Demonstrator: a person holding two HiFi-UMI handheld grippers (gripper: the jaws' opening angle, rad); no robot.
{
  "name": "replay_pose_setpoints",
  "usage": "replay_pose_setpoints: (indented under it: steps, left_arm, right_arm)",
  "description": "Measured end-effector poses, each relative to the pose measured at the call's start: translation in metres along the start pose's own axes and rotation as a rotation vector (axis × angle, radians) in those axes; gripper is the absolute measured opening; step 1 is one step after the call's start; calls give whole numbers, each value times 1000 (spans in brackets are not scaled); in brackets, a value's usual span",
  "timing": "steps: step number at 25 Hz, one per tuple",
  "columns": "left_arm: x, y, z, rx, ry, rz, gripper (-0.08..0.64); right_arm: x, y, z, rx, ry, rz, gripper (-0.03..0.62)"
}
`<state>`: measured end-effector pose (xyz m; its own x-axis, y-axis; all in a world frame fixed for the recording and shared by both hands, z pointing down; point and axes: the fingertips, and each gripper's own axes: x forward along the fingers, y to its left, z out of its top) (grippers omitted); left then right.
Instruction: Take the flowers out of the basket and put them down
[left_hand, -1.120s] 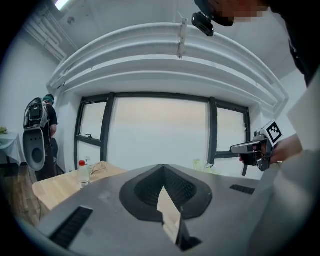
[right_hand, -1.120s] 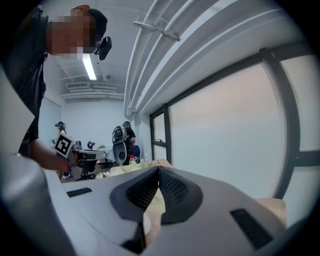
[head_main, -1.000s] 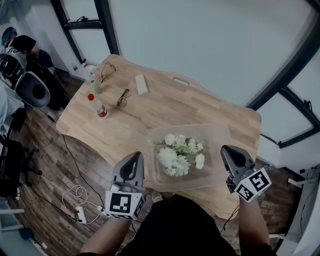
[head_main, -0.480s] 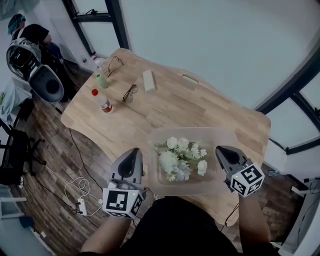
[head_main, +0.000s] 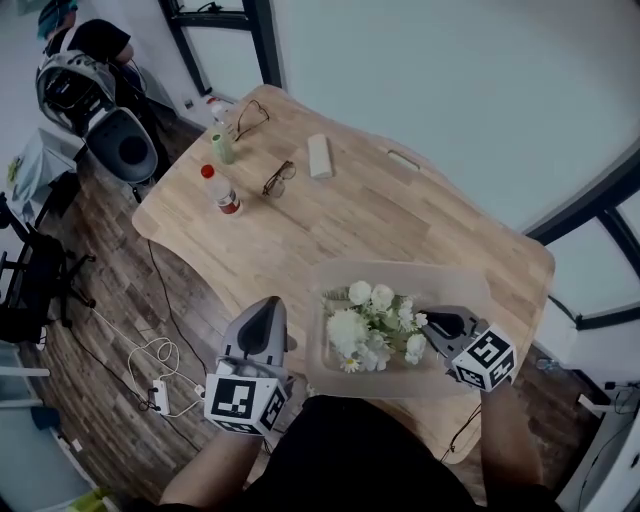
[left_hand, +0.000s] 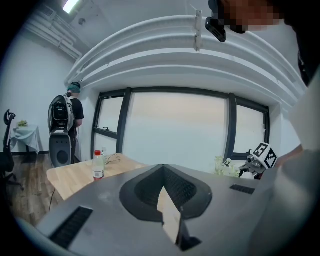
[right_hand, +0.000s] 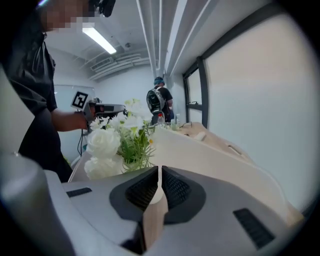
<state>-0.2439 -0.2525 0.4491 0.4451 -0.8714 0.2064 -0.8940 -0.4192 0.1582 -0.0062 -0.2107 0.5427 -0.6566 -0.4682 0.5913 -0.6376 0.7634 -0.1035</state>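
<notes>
The white flowers (head_main: 372, 322) are seen lying inside the clear basket (head_main: 400, 272), which is set on the wooden bench (head_main: 340, 215). The right gripper (head_main: 432, 322) is held inside the basket's rim, just beside the blooms, its jaws pressed together on nothing. The left gripper (head_main: 266, 306) is held off the bench's near edge, jaws likewise together.
</notes>
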Motion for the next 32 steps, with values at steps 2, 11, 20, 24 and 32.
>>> replay_pose_setpoints:
  steps: [2, 11, 20, 24, 32]
  left_arm:
    - [-2, 4, 0, -2, -1, 11, 5]
    - [-11, 26, -2, -7, 10, 67, 5]
    - [-20, 34, -4, -10, 14, 96, 5]
    - [-24, 36, -6, -6, 18, 101, 5]
    - [-33, 35, -3, -5, 12, 115, 5]
  right_arm:
    - [10, 6, -3, -52, 35, 33, 23]
    - [47, 40, -12, -195, 60, 249, 243]
    - [71, 60, 15, -188, -108, 265, 281]
    - [87, 61, 17, -155, -130, 245, 281]
    - [88, 75, 25, -192, -137, 266, 270]
